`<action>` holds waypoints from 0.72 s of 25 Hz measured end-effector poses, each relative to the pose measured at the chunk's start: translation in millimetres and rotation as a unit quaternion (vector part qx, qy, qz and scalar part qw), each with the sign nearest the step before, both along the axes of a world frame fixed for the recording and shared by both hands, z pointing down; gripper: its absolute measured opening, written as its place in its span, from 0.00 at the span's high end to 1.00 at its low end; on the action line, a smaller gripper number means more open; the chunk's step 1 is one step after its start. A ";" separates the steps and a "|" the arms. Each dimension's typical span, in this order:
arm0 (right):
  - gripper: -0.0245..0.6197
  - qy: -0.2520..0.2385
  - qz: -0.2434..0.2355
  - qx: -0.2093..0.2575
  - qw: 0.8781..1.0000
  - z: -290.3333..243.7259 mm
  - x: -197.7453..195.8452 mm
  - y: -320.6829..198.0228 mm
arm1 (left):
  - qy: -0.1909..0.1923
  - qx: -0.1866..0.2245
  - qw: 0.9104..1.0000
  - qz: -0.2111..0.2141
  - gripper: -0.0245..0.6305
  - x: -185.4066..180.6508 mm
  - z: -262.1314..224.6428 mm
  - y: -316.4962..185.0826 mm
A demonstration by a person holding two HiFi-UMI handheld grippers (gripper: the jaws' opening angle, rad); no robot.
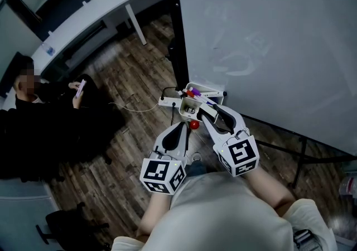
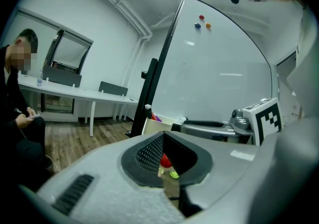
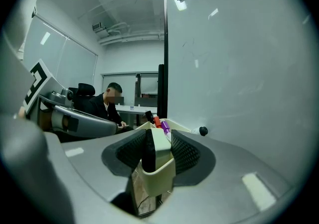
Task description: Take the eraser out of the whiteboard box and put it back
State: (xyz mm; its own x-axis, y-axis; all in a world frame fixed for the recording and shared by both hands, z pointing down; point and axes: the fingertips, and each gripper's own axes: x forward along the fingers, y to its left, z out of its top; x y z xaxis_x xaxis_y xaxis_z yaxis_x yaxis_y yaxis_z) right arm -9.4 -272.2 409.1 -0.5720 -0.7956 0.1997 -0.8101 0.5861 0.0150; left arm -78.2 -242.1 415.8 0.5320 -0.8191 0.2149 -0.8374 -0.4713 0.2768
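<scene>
right gripper: jaws clamped on the eraser, which stands on edge inside the box. gripped for a straight lift, i judge. markers crowd the box's far end, and the whiteboard close on the right limits swing. left gripper: jaws together, empty, beside. seated person well apart.

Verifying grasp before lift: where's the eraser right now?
Right gripper view: the eraser stands between the right gripper's jaws, in the near end of the whiteboard box, markers just behind it, at the whiteboard's bottom corner.
</scene>
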 end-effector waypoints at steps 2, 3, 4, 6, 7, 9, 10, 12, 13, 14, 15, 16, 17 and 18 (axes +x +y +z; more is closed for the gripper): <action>0.70 0.003 0.000 0.002 1.000 0.1 1.0 0.1 | -0.001 0.000 1.000 0.000 0.96 0.6 0.6 0.6; 0.71 0.004 0.001 0.004 1.000 -0.5 1.6 0.3 | -0.001 0.000 1.000 0.001 0.96 1.0 0.6 0.9; 0.71 0.005 0.001 0.006 1.000 -1.4 2.1 0.5 | -0.002 0.000 1.000 0.001 0.96 1.2 0.3 1.1; 0.71 0.006 0.000 0.009 1.000 -3.5 2.0 1.0 | -0.002 -0.001 1.000 0.000 0.96 0.6 -0.3 1.6; 0.71 0.006 0.000 0.010 1.000 -4.6 1.9 1.2 | -0.002 -0.001 1.000 -0.001 0.96 0.0 -0.4 1.7; 0.71 0.003 -0.001 0.012 1.000 -7.5 1.9 1.4 | -0.002 -0.001 1.000 -0.002 0.96 -0.5 -0.9 1.5; 0.71 0.002 -0.001 0.014 1.000 -9.3 2.1 1.5 | -0.002 -0.001 1.000 -0.003 0.96 -0.4 -1.1 1.3; 0.71 0.001 -0.001 0.018 1.000 -12.8 2.9 1.8 | -0.002 0.000 1.000 -0.003 0.96 0.5 -1.3 1.0; 0.71 0.001 -0.001 0.021 1.000 -14.3 3.3 1.8 | -0.002 0.001 1.000 -0.002 0.96 1.1 -1.1 0.8; 0.71 0.001 -0.001 0.023 1.000 -15.8 3.7 2.0 | -0.002 0.001 1.000 -0.002 0.96 1.7 -0.8 0.7; 0.71 0.000 -0.001 0.025 1.000 -17.4 4.1 2.5 | -0.002 0.002 1.000 -0.001 0.96 2.4 -0.8 0.8; 0.71 -0.001 -0.001 0.027 1.000 -19.4 4.4 3.4 | -0.002 0.002 1.000 -0.001 0.96 3.0 -1.1 1.2; 0.71 -0.002 -0.001 0.029 1.000 -21.9 4.5 4.6 | -0.003 0.003 1.000 -0.001 0.96 3.4 -1.7 1.8; 0.71 -0.003 -0.002 0.032 0.999 -24.5 4.6 6.0 | -0.003 0.003 1.000 -0.001 0.96 3.7 -2.3 2.4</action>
